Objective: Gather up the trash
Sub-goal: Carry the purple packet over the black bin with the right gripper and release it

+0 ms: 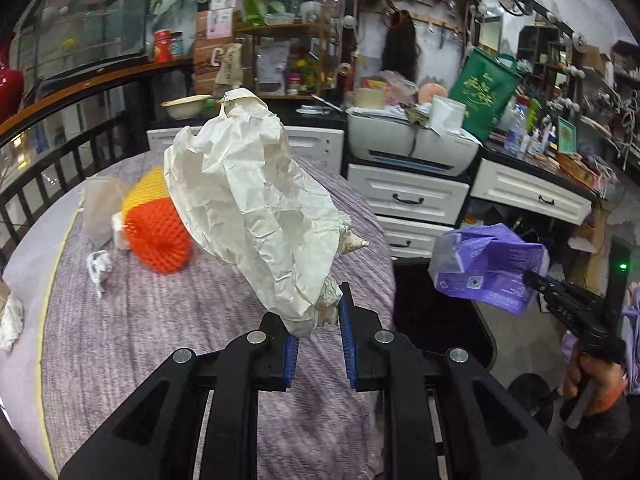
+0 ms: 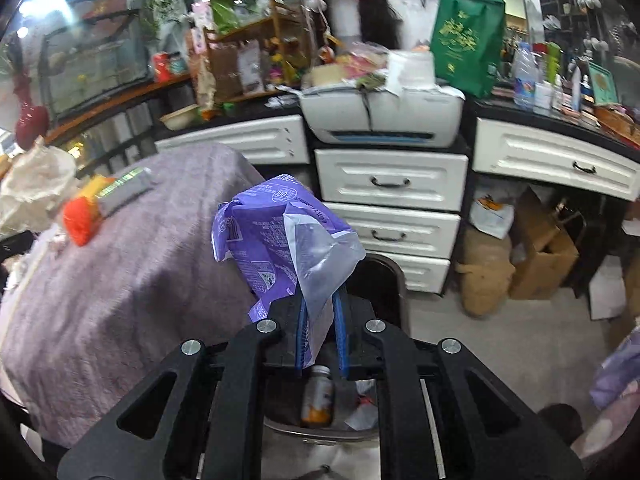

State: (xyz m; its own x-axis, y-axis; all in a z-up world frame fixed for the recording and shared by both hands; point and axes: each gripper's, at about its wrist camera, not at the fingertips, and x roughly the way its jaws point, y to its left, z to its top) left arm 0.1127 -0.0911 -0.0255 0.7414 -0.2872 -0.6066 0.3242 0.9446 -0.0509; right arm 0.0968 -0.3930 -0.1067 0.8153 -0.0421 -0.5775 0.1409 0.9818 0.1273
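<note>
My left gripper [image 1: 320, 320] is shut on a big crumpled white paper bag [image 1: 248, 204] and holds it above the purple-clothed table [image 1: 180, 340]. My right gripper [image 2: 322, 320] is shut on a purple plastic wrapper [image 2: 276, 236] and holds it over a dark trash bin [image 2: 384, 276] beside the table. The bin holds an orange bottle [image 2: 318, 400] and scraps. In the left wrist view the right gripper [image 1: 532, 278] and the wrapper [image 1: 492, 268] show at the right. On the table lie an orange and yellow foam net [image 1: 156, 228], a small crumpled white paper [image 1: 98, 268] and a clear cup [image 1: 102, 208].
White drawers [image 2: 392, 184] and a printer [image 2: 380, 112] stand behind the bin. A green bag [image 2: 466, 36] sits on the cluttered counter. Cardboard boxes [image 2: 540, 252] and a sack stand on the floor at the right. A black railing [image 1: 60, 152] runs behind the table.
</note>
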